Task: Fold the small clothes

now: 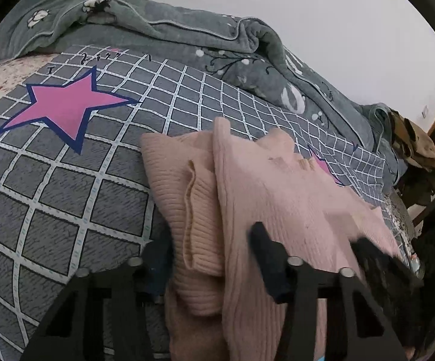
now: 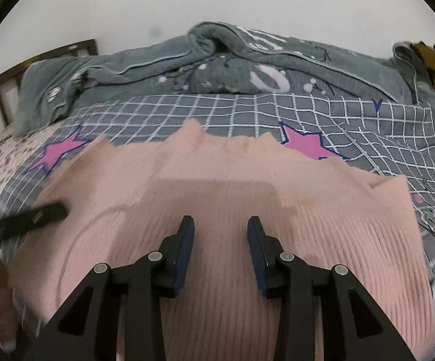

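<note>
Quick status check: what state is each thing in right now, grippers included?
Sweater: pink ribbed knit, lying on the bed, partly folded over itself.
Left gripper: open, sweater fabric between its fingers.
Right gripper: open, over the sweater, holding nothing.
Blanket: grey, bunched up along the wall.
Sheet: grey checked, spread on the bed.

pink ribbed sweater (image 2: 217, 198), grey white-grid bedsheet (image 1: 67, 186), pink stars (image 1: 67, 105)
</note>
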The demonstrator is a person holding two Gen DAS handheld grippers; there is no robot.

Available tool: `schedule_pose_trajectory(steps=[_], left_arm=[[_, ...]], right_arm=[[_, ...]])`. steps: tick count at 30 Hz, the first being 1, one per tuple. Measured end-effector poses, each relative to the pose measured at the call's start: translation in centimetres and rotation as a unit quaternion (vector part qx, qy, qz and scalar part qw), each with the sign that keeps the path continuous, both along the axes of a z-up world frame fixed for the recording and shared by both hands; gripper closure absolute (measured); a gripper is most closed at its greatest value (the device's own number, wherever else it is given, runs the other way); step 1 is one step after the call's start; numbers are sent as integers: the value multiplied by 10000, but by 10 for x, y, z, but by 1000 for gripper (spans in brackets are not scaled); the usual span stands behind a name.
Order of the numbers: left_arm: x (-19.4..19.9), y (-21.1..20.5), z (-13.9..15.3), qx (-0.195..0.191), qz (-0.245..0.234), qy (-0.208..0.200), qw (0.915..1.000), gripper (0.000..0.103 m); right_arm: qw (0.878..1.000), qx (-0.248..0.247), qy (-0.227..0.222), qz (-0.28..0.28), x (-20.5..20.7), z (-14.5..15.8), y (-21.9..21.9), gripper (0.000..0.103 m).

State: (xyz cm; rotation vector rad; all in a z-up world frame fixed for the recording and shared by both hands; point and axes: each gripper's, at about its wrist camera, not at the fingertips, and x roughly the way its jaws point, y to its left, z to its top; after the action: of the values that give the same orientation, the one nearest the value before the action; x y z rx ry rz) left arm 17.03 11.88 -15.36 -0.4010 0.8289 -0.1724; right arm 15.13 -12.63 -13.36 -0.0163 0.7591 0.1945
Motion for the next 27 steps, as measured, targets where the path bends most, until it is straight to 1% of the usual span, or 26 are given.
schedule_pose_trajectory(steps=[1, 3, 5, 7, 9, 11, 14, 17, 19, 21, 24, 27], left_arm=[[1, 1, 0, -29, 39, 14, 10000, 69], [2, 3, 3, -148, 128, 51, 9998, 77], [2, 4, 6, -232, 201, 104, 9995, 78], [2, 3, 12, -320, 331, 231, 9987, 79], [1, 2, 18, -395, 444, 344, 9976, 80], [-1, -1, 29, -442, 509, 340, 9971, 80], [-4, -12, 46, -363, 548, 260, 9975, 81], [-7, -33, 70, -177, 512, 196, 9983, 81], [-6, -50, 86, -36, 475, 152, 9987, 82], [-5, -69, 101, 62, 395, 105, 9991, 82], [-2, -100, 119, 45, 155, 82, 9998, 82], [2, -142, 132, 49, -147, 24, 9999, 82]], right_arm=[[9999, -16, -69, 76, -14, 2, 1, 67], [9997, -90, -162, 148, -33, 2, 2, 66], [9994, -263, -172, 129, -50, -1, 5, 66], [9994, -336, -28, 72, -61, -8, 5, 67], [9991, -416, -2, 26, -71, -11, 5, 67], [9994, -352, 13, 69, -85, -7, 2, 67], [9994, -141, 109, 288, -102, 2, -8, 67], [9995, -80, 22, 315, -117, 12, -26, 67], [9998, -70, -85, 164, -122, 19, -44, 66], [9999, 44, -139, -26, -125, 26, -66, 66], [9984, 355, -186, -394, -129, 35, -101, 65], [9954, 576, -252, -720, -130, 43, -134, 65]])
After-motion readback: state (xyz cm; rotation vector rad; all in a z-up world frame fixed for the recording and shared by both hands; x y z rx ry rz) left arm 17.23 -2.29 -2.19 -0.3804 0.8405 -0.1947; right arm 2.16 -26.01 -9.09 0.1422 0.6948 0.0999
